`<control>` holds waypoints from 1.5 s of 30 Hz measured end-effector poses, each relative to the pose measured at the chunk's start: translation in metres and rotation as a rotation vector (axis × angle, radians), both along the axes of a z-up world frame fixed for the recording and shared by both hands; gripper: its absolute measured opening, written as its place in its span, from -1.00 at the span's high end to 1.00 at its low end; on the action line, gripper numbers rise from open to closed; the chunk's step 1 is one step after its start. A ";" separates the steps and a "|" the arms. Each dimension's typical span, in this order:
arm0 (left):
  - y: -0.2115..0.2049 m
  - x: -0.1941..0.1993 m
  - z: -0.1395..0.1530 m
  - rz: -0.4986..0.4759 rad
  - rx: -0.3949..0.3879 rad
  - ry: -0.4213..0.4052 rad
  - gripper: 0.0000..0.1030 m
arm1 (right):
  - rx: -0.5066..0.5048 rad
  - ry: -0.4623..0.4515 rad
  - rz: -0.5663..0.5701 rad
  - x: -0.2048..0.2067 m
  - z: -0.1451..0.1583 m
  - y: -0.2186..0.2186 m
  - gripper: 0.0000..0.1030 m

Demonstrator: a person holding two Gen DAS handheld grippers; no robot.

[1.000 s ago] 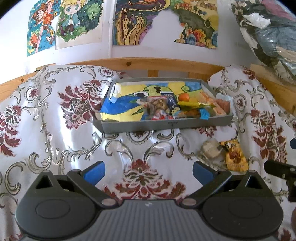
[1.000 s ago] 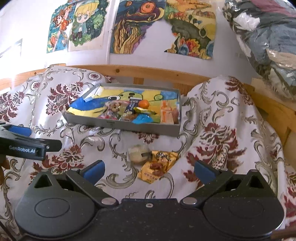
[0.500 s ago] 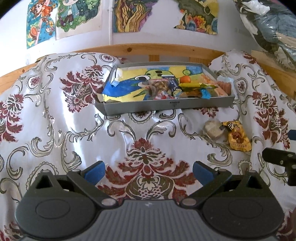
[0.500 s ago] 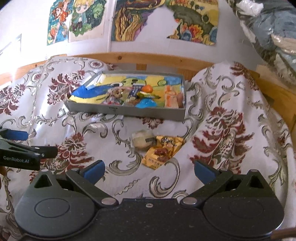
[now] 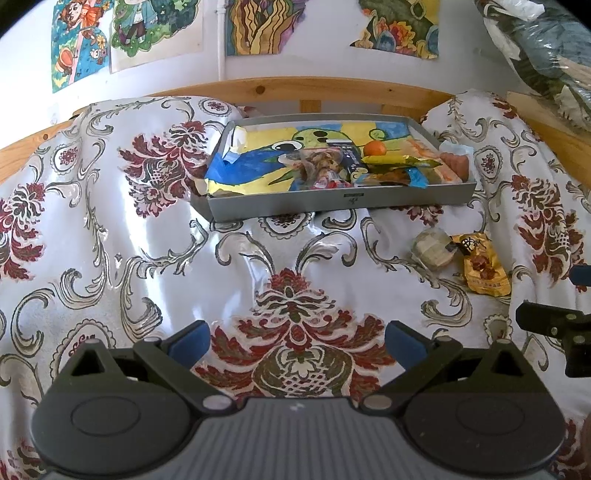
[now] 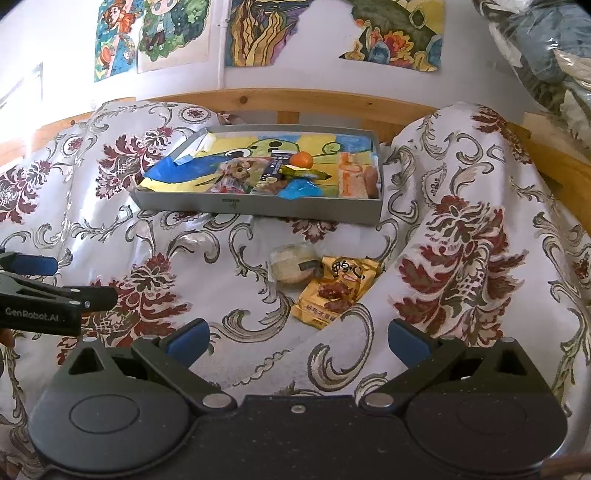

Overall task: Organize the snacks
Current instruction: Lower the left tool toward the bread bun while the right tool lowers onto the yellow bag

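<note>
A grey tray (image 5: pixel 343 197) (image 6: pixel 258 206) lined with a bright drawing holds several snacks at the back of the cloth. In front of it lie a round pale wrapped cake (image 5: pixel 432 249) (image 6: pixel 293 264) and a yellow snack packet (image 5: pixel 482 267) (image 6: pixel 334 290), touching each other. My left gripper (image 5: pixel 295 341) is open over the red flower pattern, well left of both loose snacks. My right gripper (image 6: pixel 299 341) is open just in front of the yellow packet, holding nothing. Each gripper shows at the edge of the other's view.
A floral cloth (image 5: pixel 129 240) covers the surface and rises in humps at left and right (image 6: pixel 480 221). A wooden rail (image 5: pixel 314 90) runs behind the tray, below a wall with drawings (image 6: pixel 155 33). Bagged clothes (image 5: pixel 546 48) hang at the upper right.
Both grippers have tipped downward and drawn a little closer to the cloth, so the tray and loose snacks sit higher in view. Both stay open; nothing was picked up.
</note>
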State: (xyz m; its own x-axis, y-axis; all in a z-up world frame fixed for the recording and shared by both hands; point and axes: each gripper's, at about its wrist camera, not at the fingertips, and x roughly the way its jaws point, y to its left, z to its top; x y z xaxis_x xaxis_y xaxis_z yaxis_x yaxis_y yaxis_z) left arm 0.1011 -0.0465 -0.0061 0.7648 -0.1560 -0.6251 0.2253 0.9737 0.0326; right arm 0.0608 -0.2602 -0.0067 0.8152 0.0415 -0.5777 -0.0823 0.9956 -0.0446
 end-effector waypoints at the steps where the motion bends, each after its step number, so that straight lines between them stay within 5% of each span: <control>1: 0.000 0.001 0.000 0.001 0.000 0.000 -0.99 | 0.002 -0.001 0.002 0.001 0.000 0.000 -0.99; 19: -0.012 0.029 0.008 -0.006 -0.017 -0.035 -0.99 | 0.026 -0.101 -0.016 0.025 0.000 -0.011 -0.99; 27: -0.014 0.055 0.012 0.014 -0.007 -0.063 -0.99 | -0.087 -0.188 0.044 0.050 -0.013 -0.004 -0.99; 45: -0.013 0.097 0.000 0.024 0.021 -0.040 -0.99 | -0.126 -0.083 0.076 0.095 -0.052 0.020 -0.98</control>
State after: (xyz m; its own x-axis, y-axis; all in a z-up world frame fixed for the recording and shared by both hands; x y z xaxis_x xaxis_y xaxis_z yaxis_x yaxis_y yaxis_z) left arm 0.1985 -0.0592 -0.0058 0.7925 -0.1240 -0.5972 0.1996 0.9779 0.0618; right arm 0.1560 -0.2401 -0.0591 0.8577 0.0362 -0.5128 -0.1476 0.9729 -0.1782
